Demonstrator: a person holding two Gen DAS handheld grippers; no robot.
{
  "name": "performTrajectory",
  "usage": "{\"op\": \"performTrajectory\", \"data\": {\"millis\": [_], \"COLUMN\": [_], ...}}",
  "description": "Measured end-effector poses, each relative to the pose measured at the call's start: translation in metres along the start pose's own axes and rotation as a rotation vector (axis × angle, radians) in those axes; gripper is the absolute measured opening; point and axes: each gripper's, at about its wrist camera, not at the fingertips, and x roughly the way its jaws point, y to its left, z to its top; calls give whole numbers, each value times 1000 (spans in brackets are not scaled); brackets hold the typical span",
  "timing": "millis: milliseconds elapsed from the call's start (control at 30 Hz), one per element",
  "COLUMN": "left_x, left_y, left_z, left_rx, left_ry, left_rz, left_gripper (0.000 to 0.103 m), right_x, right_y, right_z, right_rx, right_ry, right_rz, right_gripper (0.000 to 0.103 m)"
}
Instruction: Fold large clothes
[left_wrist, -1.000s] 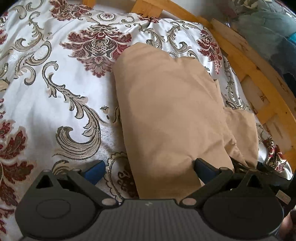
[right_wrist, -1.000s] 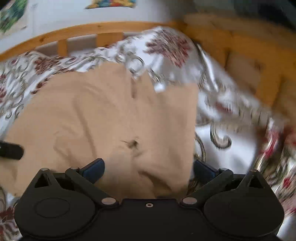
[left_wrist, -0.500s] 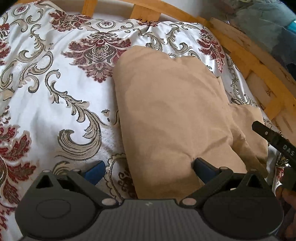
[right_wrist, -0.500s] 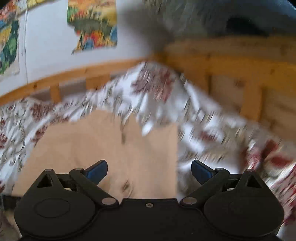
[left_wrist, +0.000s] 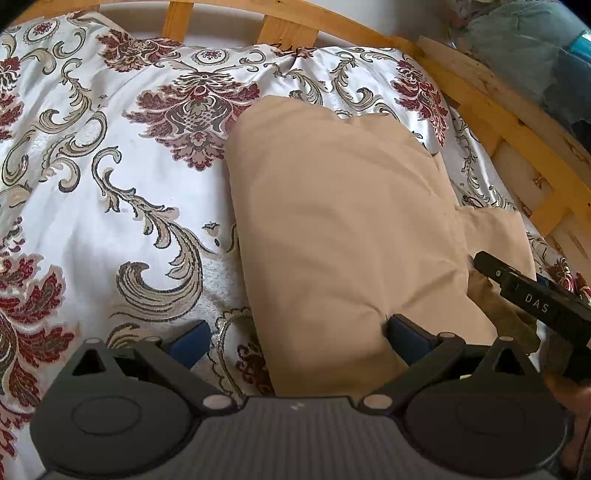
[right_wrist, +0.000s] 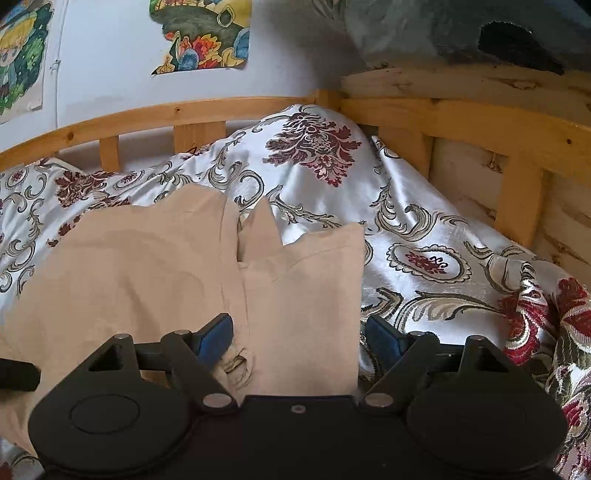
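The tan garment lies part-folded on the patterned bedspread, right of the bed's middle, with a narrower piece sticking out to the right toward the wooden rail. The left gripper has its jaws wide open: the right pad rests on the garment's near edge and the left pad is over bare bedspread, so it grips nothing. The right gripper has just been closing its jaws around that narrower piece; cloth sits between them near a small torn or puckered spot, but the pads do not yet press it. To do this step well, I judge the right jaws should shut on all layers at the near edge, not only the top one. The left should pin or grip the matching near corner, so both lift evenly and the fold lands square.
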Motion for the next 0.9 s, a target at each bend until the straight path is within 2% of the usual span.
{"op": "performTrajectory", "data": {"millis": [100,233,333,400,533,600,667,767,833,900], "left_x": [0,-1,0,1,-2,-12,-16,4,21,36], "left_y": [0,0,0,5,18,23,25,26,30,41], "left_z": [0,-1,1,5,20,26,36,52,57,61], "left_rx": [-4,-5,2,-9,-39,-7,24,31,7,-69], "left_ry": [-3,-10,-4,12,44,-26,-79,-18,39,68], "left_rz": [-1,-1,-6,-35,-126,-170,-167,-138,-195,-254], "left_gripper": [103,103,103,103,102,102,102,103,103,103], "right_x": [1,6,11,14,15,16,17,19,19,20], "right_y": [-2,-6,-5,-4,-2,0,4,4,2,0], "right_z": [1,0,-2,-3,-6,-6,-7,-8,-8,-8], "right_rx": [13,77,67,71,70,48,21,15,24,34], "right_ry": [6,25,35,45,50,63,71,75,74,76], "right_rz": [16,101,118,145,171,163,149,144,157,185], "right_gripper": [82,82,84,89,92,92,92,93,93,93]}}
